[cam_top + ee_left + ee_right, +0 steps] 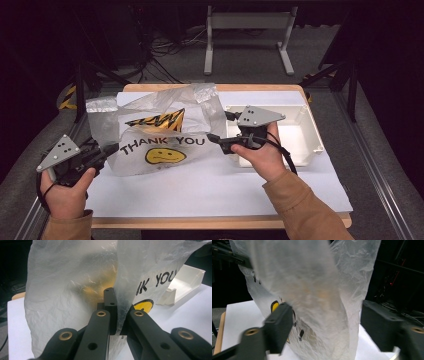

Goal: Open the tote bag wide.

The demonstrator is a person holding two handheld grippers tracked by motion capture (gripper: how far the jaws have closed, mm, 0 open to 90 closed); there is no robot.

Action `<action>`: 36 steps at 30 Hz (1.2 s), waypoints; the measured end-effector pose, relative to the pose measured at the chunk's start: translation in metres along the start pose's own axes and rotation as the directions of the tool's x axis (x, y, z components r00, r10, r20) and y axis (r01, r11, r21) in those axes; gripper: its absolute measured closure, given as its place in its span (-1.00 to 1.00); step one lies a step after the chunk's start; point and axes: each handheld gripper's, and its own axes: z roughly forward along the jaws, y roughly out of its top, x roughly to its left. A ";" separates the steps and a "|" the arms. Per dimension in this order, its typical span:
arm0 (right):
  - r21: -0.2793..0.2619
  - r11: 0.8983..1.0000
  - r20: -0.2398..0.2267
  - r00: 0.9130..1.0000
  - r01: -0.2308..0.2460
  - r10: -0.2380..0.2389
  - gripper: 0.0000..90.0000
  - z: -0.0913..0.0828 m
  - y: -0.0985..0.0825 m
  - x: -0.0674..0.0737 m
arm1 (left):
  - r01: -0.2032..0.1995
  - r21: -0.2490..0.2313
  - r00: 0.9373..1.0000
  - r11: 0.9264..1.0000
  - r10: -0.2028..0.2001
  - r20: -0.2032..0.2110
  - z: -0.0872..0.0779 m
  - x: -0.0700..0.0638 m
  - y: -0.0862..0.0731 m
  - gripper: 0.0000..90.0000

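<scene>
A translucent plastic bag [165, 132] printed "THANK YOU" with a yellow smiley stands crumpled on the white table top [210, 185]. Through its film I can make out a yellow and black packet [159, 120]. My left gripper [109, 149] is at the bag's left edge. In the left gripper view its jaws are shut on a fold of the bag [75, 290], the left gripper [117, 315] pinching the film. My right gripper [214, 138] is at the bag's right side. In the right gripper view the bag [312, 290] hangs between the right gripper's [327, 325] spread jaws, and the pads do not press on it.
A white plastic tray [300, 145] sits at the right of the table, just behind my right hand. The table's wooden edge [220, 222] runs along the front. Beyond the far edge are a grey frame stand [247, 30] and cables on the floor.
</scene>
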 end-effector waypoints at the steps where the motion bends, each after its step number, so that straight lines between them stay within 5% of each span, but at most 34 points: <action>1: -0.001 1.000 -0.005 1.000 0.005 -0.005 0.00 0.000 0.000 0.001 | 0.001 -0.001 1.000 1.000 -0.001 0.001 0.000 0.000 0.000 0.99; 4: -0.011 0.999 -0.013 0.999 0.034 -0.034 0.55 0.001 0.001 0.002 | 0.003 -0.004 1.000 1.000 -0.003 -0.001 -0.002 0.001 0.000 0.99; 9: -0.039 0.999 -0.006 1.000 0.029 -0.029 0.97 0.004 0.002 -0.002 | 0.002 -0.006 1.000 1.000 -0.002 -0.005 0.001 0.002 -0.001 0.99; 19: 0.012 1.000 0.044 0.999 -0.018 0.018 0.97 0.030 -0.007 -0.014 | 0.040 0.021 0.999 0.999 -0.040 -0.019 0.019 0.021 -0.016 0.99; 36: 0.142 0.988 0.022 0.998 -0.057 0.054 0.97 0.068 -0.035 -0.013 | 0.086 0.124 0.996 0.988 -0.085 -0.018 0.041 0.035 -0.043 0.99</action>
